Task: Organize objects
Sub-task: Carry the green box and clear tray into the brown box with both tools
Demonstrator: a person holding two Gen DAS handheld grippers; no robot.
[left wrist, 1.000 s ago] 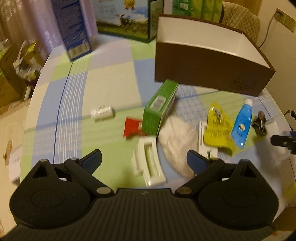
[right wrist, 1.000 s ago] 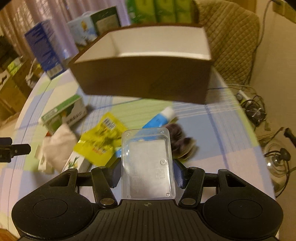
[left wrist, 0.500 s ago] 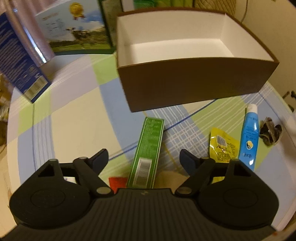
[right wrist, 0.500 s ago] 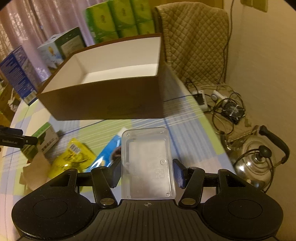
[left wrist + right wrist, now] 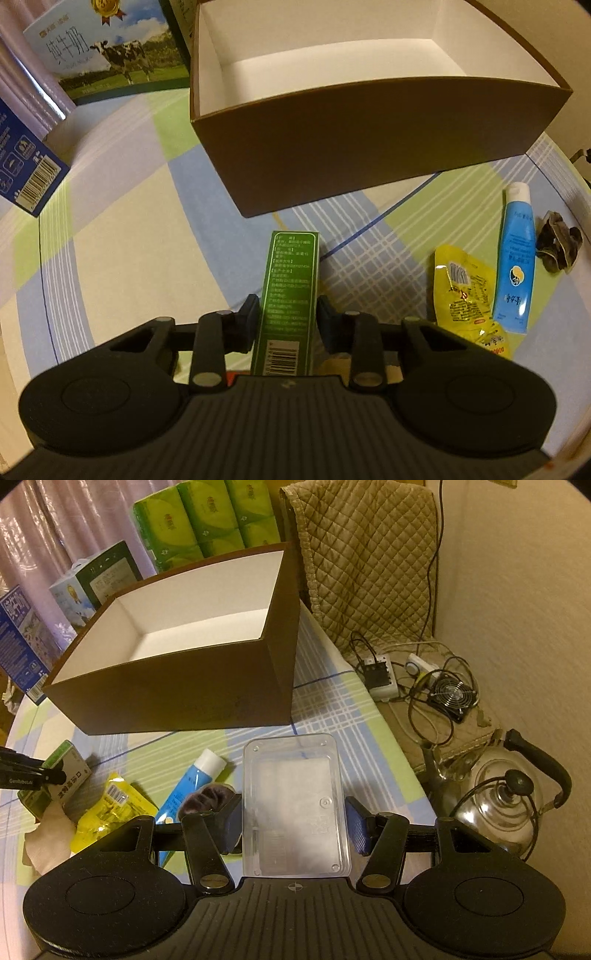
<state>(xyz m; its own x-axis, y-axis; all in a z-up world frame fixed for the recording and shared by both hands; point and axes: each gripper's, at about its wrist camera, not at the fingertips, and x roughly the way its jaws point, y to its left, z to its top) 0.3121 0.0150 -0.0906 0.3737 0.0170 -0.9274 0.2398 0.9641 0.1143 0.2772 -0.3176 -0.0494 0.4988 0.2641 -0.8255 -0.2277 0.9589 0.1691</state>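
My left gripper (image 5: 286, 317) is shut on a long green carton (image 5: 290, 295), which points toward the empty brown box (image 5: 369, 155) with a white inside. My right gripper (image 5: 293, 821) is shut on a clear plastic case (image 5: 293, 805), held above the table just in front of the brown box (image 5: 177, 694). On the checked cloth lie a blue tube (image 5: 515, 254), a yellow packet (image 5: 463, 284) and a dark crumpled wrapper (image 5: 557, 247). In the right wrist view the left gripper's tip (image 5: 31, 771) shows at the left edge beside the green carton (image 5: 68, 771).
A milk carton with a cow picture (image 5: 107, 51) and a blue carton (image 5: 26, 166) stand behind the box. Green tissue packs (image 5: 207, 520) and a quilted chair back (image 5: 362, 554) are beyond it. A kettle (image 5: 506, 797), cables and a small fan (image 5: 452, 696) lie past the table's right edge.
My left gripper went from open over the green carton to shut on it, closer to the box. My right gripper, holding the clear case, rose and shifted toward the box's right corner.
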